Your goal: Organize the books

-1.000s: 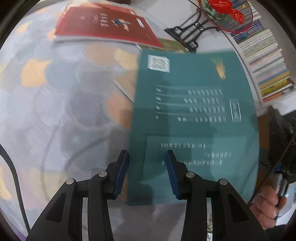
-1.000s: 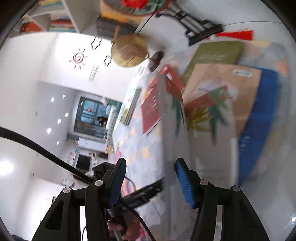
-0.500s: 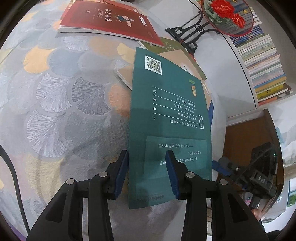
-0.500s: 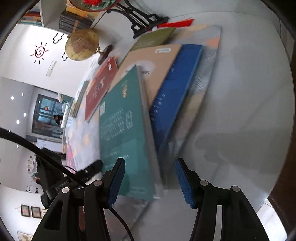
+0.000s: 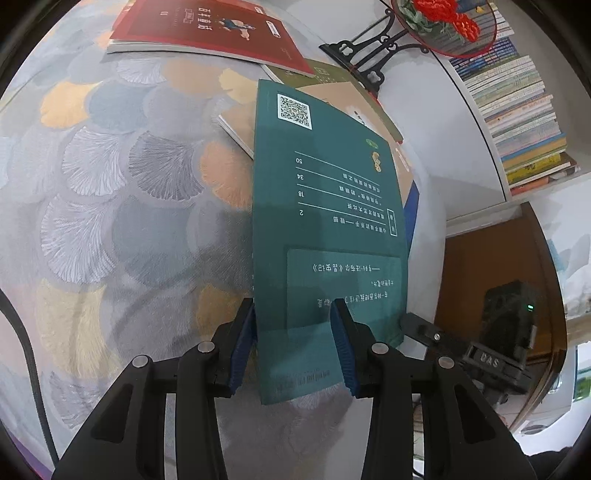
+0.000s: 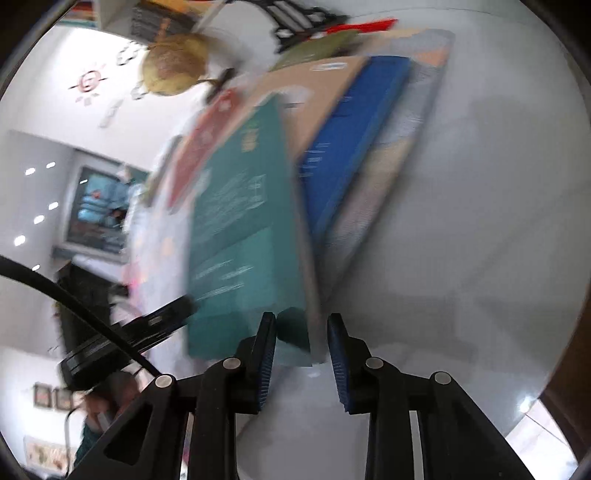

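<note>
A green book lies slanted over a tan book and a blue book, its near end off the stack. My left gripper is open at that near end. Its left finger is beside the book's left edge and its right finger is over the cover. In the right wrist view my right gripper has the green book's near corner between its jaws. The jaws are closing, and the pads sit against the cover and the underside. This view is blurred.
A red book and an olive book lie farther back on the fan-patterned tablecloth. Behind them are a black fan stand, a globe and a shelf of stacked books. White tabletop lies to the right.
My right gripper came down to the green book's near corner and its jaws narrowed around it. The book looked broad and blurred a second ago and now looks narrower. The left gripper stayed put.
</note>
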Available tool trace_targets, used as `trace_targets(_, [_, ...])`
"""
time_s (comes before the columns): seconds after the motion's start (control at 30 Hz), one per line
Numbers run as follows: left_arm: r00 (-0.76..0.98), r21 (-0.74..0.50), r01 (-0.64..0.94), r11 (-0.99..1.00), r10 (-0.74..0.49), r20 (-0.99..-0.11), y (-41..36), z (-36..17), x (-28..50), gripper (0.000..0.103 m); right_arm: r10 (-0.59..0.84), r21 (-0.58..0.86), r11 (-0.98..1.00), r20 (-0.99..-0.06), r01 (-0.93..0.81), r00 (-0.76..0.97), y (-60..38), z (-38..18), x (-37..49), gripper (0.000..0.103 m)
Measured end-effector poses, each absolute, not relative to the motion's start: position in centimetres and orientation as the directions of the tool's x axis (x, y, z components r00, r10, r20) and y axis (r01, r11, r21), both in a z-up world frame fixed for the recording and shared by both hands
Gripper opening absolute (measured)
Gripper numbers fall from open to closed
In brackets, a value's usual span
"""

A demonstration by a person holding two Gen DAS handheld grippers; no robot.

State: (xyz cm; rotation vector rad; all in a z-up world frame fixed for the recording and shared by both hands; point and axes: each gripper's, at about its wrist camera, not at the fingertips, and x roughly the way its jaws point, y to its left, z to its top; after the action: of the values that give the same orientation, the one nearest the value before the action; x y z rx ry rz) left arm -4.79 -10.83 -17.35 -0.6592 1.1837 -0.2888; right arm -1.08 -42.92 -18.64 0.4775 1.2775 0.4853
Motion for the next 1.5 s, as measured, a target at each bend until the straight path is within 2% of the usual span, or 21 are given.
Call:
trace_targets(0.1, [0.366,-0.600,-0.122,0.791,-0.526,-0.768,-11.1,-17.3,-4.8,0.037,0.664,0.670,0.741,-0.720,-0.046,0.201,-43.0,-19.6,-0.6,0.029])
trace_targets(0.17, [0.366,-0.600,-0.127,0.790,-0.525,-0.768,-11.2,-17.3,-4.7,0.037,0.675,0.673,0.735,-0.714,-0.083,0.185,-42.4,-19.5,-0.5,0.032])
trace_targets(0.23, [0.366,-0.603,-0.131,0.787,-0.526,-0.767,-11.0,-17.3,-4.7,0.037,0.702,0.700,0.710,-0.692,-0.083,0.169,-42.3,-19.4,-0.2,0.030])
trace_targets(0.43, [0.353,-0.667,-0.140,0.732,-0.592,-0.724,-10.5,-17.5,-5.4,0.037,0.825,0.799,0.565,-0.541,-0.207,0.161,-42.4,-14.8,-0.8,0.027])
trace_targets(0.6, [0.346,-0.710,-0.152,0.688,-0.636,-0.690,-10.0,-17.5,-6.1,0.037,0.807,0.798,0.590,-0.579,-0.122,0.117,-39.5,-18.0,2.2,0.030])
trace_targets(0.7, [0.340,-0.727,-0.136,0.673,-0.658,-0.672,-9.6,-17.3,-6.4,0.037,0.827,0.826,0.556,-0.540,-0.089,0.155,-38.9,-18.4,2.8,0.016])
trace_targets(0.73, [0.338,-0.737,-0.132,0.663,-0.669,-0.662,-9.4,-17.3,-6.5,0.037,0.828,0.826,0.554,-0.533,-0.105,0.176,-38.4,-17.6,2.7,0.009])
trace_targets(0.77, [0.334,-0.751,-0.124,0.649,-0.685,-0.647,-9.1,-17.2,-6.7,0.037,0.816,0.811,0.571,-0.545,-0.126,0.193,-38.0,-16.7,2.5,0.008])
trace_targets(0.87, [0.340,-0.757,-0.094,0.646,-0.694,-0.634,-8.3,-16.1,-7.4,0.037,0.754,0.719,0.656,-0.609,-0.229,0.247,-35.7,-12.8,1.6,0.008])
trace_targets(1.0, [0.385,-0.746,-0.070,0.663,-0.672,-0.633,-4.1,-14.0,-9.9,0.037,0.654,0.526,0.744,-0.699,-0.412,0.289,-29.5,-7.2,-0.1,0.008])
trace_targets(1.07, [0.406,-0.726,-0.086,0.682,-0.641,-0.651,-1.5,-13.4,-11.0,0.037,0.623,0.464,0.757,-0.726,-0.460,0.291,-26.3,-5.7,-1.1,0.009])
trace_targets(1.2, [0.453,-0.619,-0.143,0.772,-0.505,-0.735,4.7,-12.1,-13.7,0.037,0.587,0.387,0.755,-0.758,-0.529,0.284,-20.8,-4.7,-3.7,0.010])
trace_targets(1.33, [0.490,-0.600,-0.199,0.775,-0.451,-0.746,9.7,-11.7,-15.2,0.037,0.576,0.393,0.743,-0.788,-0.541,0.218,-16.3,-6.4,-5.1,0.015])
trace_targets(1.47, [0.527,-0.596,-0.266,0.758,-0.403,-0.748,13.7,-12.1,-16.4,0.037,0.592,0.491,0.722,-0.803,-0.488,0.069,-13.5,-9.4,-6.0,0.040])
trace_targets(1.5, [0.526,-0.598,-0.279,0.751,-0.402,-0.750,14.5,-12.5,-16.7,0.037,0.599,0.507,0.719,-0.799,-0.476,0.055,-13.3,-9.8,-6.2,0.043])
